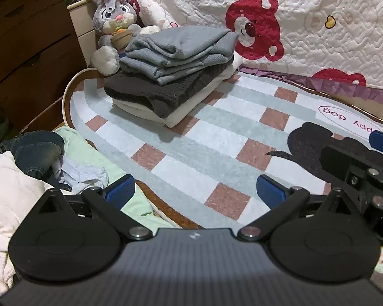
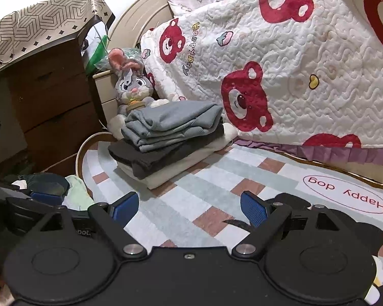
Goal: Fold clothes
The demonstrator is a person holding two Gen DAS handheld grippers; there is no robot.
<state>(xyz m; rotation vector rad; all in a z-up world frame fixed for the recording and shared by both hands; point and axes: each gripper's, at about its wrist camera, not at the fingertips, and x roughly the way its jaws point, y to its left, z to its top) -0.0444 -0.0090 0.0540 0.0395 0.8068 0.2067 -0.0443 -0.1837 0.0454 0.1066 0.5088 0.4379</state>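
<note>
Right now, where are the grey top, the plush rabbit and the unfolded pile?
grey top (image 1: pixel 181 43), left wrist view, upper face.
plush rabbit (image 2: pixel 131 85), right wrist view, face.
unfolded pile (image 1: pixel 15 186), left wrist view, white garment.

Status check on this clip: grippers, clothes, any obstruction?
Left hand-held gripper open, empty. Right hand-held gripper open, empty. Folded stack on rug; unfolded pile at left. Nothing blocking.

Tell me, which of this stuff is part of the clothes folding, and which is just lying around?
Part of the job:
folded stack
unfolded clothes pile
checked rug, the work surface
left gripper and right gripper, both open and empty

Just lying about:
plush rabbit
bear quilt
wooden drawers
</note>
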